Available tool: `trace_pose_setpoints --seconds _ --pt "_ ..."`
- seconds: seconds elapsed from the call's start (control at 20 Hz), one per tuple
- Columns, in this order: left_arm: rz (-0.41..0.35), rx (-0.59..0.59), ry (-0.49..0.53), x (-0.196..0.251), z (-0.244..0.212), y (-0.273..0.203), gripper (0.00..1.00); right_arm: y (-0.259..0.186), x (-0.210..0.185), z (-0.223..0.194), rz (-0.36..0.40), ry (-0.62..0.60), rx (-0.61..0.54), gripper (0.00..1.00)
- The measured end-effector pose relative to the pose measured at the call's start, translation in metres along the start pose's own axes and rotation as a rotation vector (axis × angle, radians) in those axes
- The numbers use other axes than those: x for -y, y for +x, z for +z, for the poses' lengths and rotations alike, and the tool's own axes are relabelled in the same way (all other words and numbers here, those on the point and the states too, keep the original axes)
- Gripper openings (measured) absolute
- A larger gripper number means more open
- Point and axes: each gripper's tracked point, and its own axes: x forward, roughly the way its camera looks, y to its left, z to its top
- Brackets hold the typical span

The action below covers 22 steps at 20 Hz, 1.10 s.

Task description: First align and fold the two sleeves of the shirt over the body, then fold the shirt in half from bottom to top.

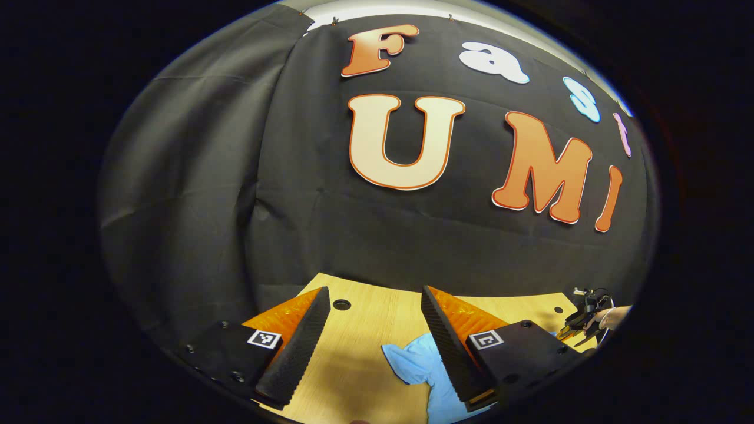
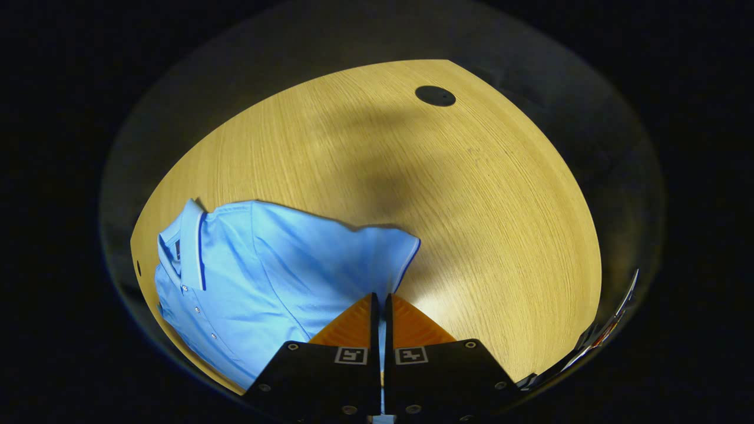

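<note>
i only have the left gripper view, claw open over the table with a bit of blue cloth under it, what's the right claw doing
Observer: The right claw is shut on the shirt, pinching the sleeve near its hem.
Operator: is the shirt flat or bunched
Observer: The part in the right gripper view lies mostly flat on the table, with the collar and button placket showing.
Operator: sleeve folded over the body yet
Observer: No, it sticks out sideways from the body toward bare table.
</note>
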Motion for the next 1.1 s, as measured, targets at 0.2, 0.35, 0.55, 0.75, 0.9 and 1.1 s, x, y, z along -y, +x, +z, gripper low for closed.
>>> trace_pose_setpoints --seconds 0.2,0.35,0.55,0.75,0.9,1.1 --pt "0.005 0.007 -0.014 -0.025 0.002 -0.015 1.00 -0.031 -0.019 0.005 0.025 -0.025 0.051 0.03" --pt "0.007 0.014 -0.023 -0.041 0.004 -0.017 1.00 -0.061 -0.036 0.014 0.043 -0.056 0.111 0.02" --pt "0.007 0.024 -0.038 -0.064 0.008 -0.020 1.00 -0.093 -0.074 0.010 0.095 -0.107 0.158 0.02" --pt "0.006 0.033 -0.042 -0.087 0.012 -0.025 1.00 -0.106 -0.107 -0.005 0.106 -0.189 0.178 0.02" --pt "0.010 0.034 -0.045 -0.103 0.014 -0.027 1.00 -0.110 -0.138 -0.019 0.144 -0.221 0.185 0.02" --pt "0.016 0.026 -0.046 -0.121 0.011 -0.026 1.00 -0.114 -0.181 -0.044 0.219 -0.280 0.166 0.03"
